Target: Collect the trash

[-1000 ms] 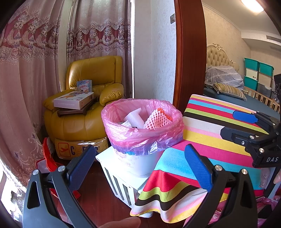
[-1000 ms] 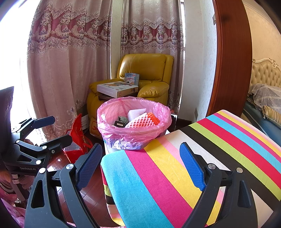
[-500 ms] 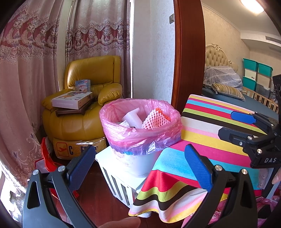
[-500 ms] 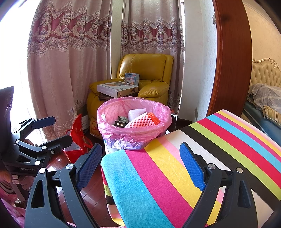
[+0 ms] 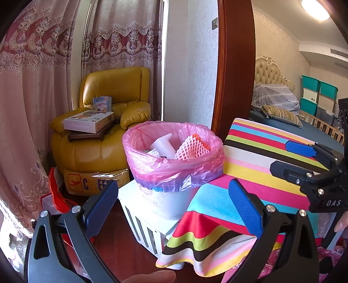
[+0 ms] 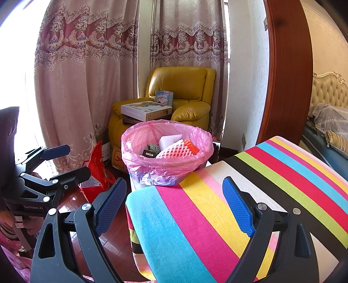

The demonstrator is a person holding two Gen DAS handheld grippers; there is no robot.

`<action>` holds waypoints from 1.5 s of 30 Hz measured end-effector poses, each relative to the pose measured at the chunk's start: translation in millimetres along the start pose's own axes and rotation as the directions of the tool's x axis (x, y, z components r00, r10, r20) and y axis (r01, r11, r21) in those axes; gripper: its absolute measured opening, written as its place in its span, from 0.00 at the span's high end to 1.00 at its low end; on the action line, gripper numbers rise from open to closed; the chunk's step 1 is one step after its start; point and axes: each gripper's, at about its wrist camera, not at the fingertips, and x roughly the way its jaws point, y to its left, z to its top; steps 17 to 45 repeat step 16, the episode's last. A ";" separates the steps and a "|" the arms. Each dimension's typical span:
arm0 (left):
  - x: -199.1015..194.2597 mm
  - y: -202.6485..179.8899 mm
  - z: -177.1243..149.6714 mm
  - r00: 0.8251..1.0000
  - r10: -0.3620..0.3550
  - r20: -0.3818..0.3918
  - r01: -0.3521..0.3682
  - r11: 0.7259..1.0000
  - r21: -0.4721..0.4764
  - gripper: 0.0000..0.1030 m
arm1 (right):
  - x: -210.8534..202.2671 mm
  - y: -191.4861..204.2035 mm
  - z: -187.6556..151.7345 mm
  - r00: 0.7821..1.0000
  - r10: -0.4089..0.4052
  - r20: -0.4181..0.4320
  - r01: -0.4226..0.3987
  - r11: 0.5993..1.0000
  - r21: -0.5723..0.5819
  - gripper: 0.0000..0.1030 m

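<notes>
Both views are bright and sharp, colours saturated. Daylight pours through the pink lace-trimmed curtains (image 6: 87,87), blowing out to white at the upper left of the right wrist view. A lit ceiling lamp (image 5: 315,9) glares in the top right corner of the left wrist view. The glossy dark wooden floor (image 6: 71,200) carries pale reflections. Fisheye distortion bows the brown wooden door frame (image 5: 236,65), and black vignetting fills the corners.

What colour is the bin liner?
Translucent pink bin liner, over a purple layer beneath; clearest in the right wrist view.
</notes>
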 end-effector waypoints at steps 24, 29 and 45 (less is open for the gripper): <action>0.8 -3.3 3.4 1.000 -0.014 -0.004 0.014 1.000 -0.012 0.05 | -7.1 -7.2 -1.2 1.000 -0.003 0.015 0.003 1.000 0.019 0.18; 0.8 -3.3 3.4 1.000 -0.014 -0.004 0.014 1.000 -0.012 0.05 | -7.1 -7.2 -1.2 1.000 -0.003 0.015 0.003 1.000 0.019 0.18; 0.8 -3.3 3.4 1.000 -0.014 -0.004 0.014 1.000 -0.012 0.05 | -7.1 -7.2 -1.2 1.000 -0.003 0.015 0.003 1.000 0.019 0.18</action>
